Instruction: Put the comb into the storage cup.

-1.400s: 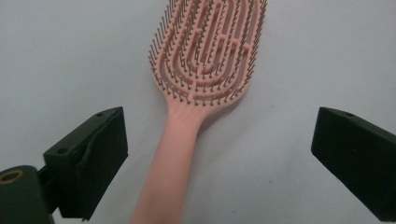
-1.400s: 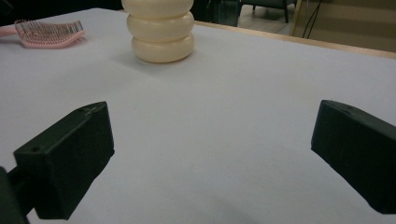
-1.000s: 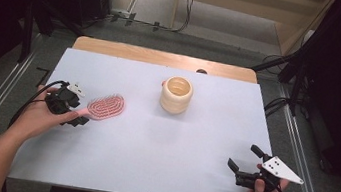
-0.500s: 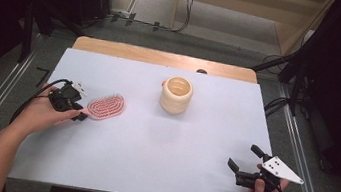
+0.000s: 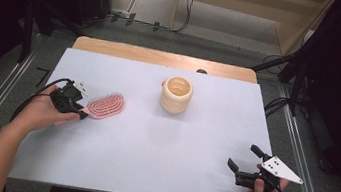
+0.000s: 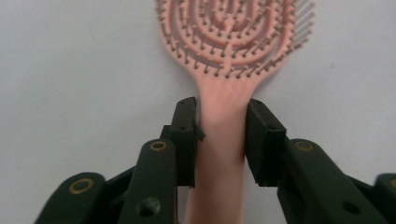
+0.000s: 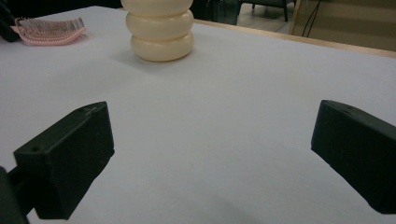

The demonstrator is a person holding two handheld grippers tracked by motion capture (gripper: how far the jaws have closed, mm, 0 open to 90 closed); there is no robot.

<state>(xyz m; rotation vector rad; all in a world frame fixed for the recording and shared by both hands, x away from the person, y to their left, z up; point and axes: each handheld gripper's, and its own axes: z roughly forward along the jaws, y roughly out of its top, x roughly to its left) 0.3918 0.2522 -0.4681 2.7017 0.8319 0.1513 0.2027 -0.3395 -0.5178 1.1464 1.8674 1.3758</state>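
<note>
The left tool [image 5: 72, 105] is pinching the handle of the pink plastic hairbrush with the oval vented head [image 5: 105, 105]; in the left gripper view the two black jaws press against either side of the handle just below where it widens into the head [image 6: 229, 42]. A second ago the brush head sat higher and more tilted off that tool's tip. Now it lies lower and flatter, bristles up, reaching out from the tool toward the middle of the pale blue-white worktop [image 5: 151, 144]. The hand has drawn slightly back toward the near left edge. From the side, in the right gripper view, the brush [image 7: 49, 29] looks level with the surface, though I cannot tell whether it is fully resting on it.

I would judge that the brush has just been set down or turned over in the grip, so the next thing to expect is either a release or a fresh lift.

The cream ribbed ceramic cup, shaped like three stacked rings [image 5: 176, 95], stands upright well beyond the brush head, apart from it and untouched.

The right tool [image 5: 243, 171] has not shifted. It sits low by the near right corner with its jaws spread wide, holding nothing, pointed across the open worktop toward the cup [image 7: 161, 32].
</note>
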